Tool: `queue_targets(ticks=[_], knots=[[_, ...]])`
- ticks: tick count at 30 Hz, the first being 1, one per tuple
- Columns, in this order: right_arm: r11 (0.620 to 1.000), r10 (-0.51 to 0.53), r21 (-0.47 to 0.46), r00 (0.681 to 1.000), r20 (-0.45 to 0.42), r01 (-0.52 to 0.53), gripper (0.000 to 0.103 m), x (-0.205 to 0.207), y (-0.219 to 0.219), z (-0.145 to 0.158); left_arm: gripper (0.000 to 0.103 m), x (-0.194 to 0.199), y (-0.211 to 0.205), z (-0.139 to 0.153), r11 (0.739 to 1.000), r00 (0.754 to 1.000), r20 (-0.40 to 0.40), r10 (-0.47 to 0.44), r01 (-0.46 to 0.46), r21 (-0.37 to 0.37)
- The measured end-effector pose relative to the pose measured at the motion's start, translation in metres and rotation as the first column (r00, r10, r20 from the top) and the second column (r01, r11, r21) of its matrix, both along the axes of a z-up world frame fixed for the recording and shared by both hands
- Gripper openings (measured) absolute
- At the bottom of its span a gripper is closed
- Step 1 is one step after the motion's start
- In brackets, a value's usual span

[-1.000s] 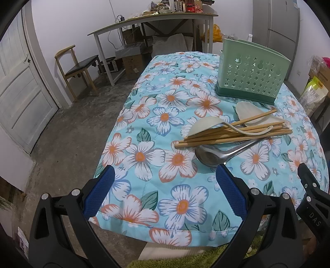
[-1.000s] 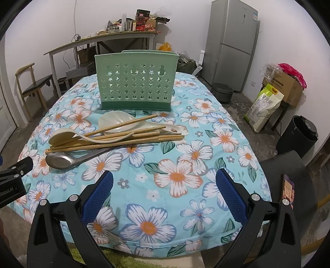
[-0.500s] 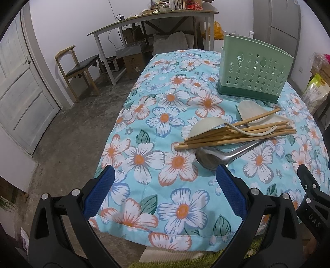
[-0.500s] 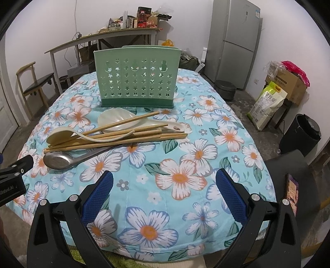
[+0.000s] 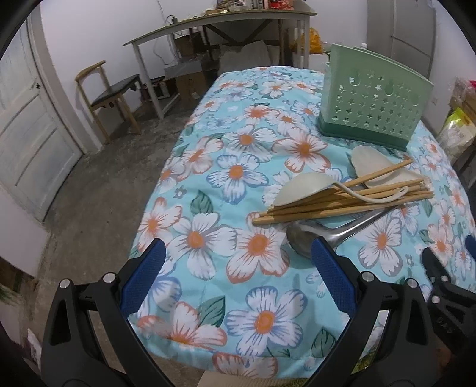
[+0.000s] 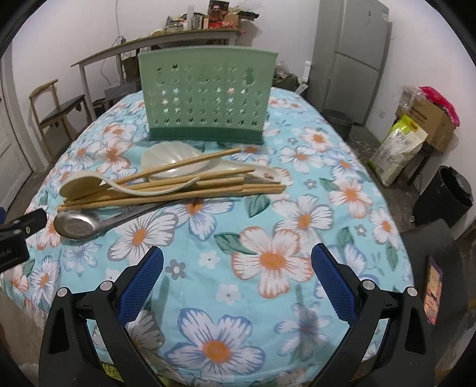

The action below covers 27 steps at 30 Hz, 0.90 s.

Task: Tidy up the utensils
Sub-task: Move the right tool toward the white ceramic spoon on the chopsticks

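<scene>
A green perforated utensil holder [image 6: 205, 95] [image 5: 372, 98] stands upright on the floral tablecloth [image 6: 267, 238]. In front of it lies a pile: wooden chopsticks [image 6: 190, 190] [image 5: 342, 202], two cream spoons [image 6: 169, 160] [image 5: 300, 187], and a steel ladle [image 6: 74, 226] [image 5: 300, 238] nearest me. My left gripper [image 5: 238, 271] is open over the table's near left corner, its right pad beside the ladle bowl. My right gripper [image 6: 238, 277] is open above the cloth, short of the pile, holding nothing.
A wooden chair [image 5: 107, 95] and a long side table [image 5: 220, 20] stand by the far wall. On the right are a grey fridge [image 6: 360, 56], a black bin [image 6: 446, 193] and bags and boxes [image 6: 398, 148]. The left door [image 5: 26, 134] is shut.
Both grippers have moved forward toward the pile and the holder, which now look larger and closer. Nothing on the table has moved.
</scene>
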State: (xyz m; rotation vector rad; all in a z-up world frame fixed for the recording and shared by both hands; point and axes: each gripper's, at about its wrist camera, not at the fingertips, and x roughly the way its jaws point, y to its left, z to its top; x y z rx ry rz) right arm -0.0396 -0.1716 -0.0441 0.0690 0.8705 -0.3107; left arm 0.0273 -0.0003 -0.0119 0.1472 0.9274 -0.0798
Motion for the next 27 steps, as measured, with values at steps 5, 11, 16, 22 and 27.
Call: queue_targets(ticks=[5, 11, 16, 22, 27], knots=[[0.998, 0.067, 0.001, 0.997, -0.040, -0.067, 0.097, 0.011, 0.008, -0.014, 0.095, 0.006, 0.000, -0.002, 0.996, 0.998, 0.034, -0.060, 0.062, -0.061], [0.993, 0.114, -0.009, 0.992, -0.055, -0.115, 0.097, 0.019, 0.013, -0.031, 0.095, 0.014, 0.011, -0.010, 0.957, 0.995, 0.026, -0.099, 0.103, -0.270], [0.993, 0.120, 0.020, 0.992, -0.044, -0.119, 0.097, 0.021, 0.010, -0.034, 0.095, 0.024, 0.009, -0.022, 0.949, 0.995, -0.041, -0.093, 0.076, -0.306], [0.991, 0.126, 0.061, 0.991, -0.034, -0.123, 0.097, 0.021, 0.004, -0.036, 0.094, 0.027, 0.007, -0.033, 0.928, 0.988, -0.095, -0.118, 0.076, -0.365], [0.988, 0.133, 0.077, 0.991, -0.023, -0.130, 0.097, 0.021, 0.001, -0.037, 0.076, 0.029, 0.005, -0.041, 0.904, 0.980, -0.135, -0.143, 0.074, -0.422]])
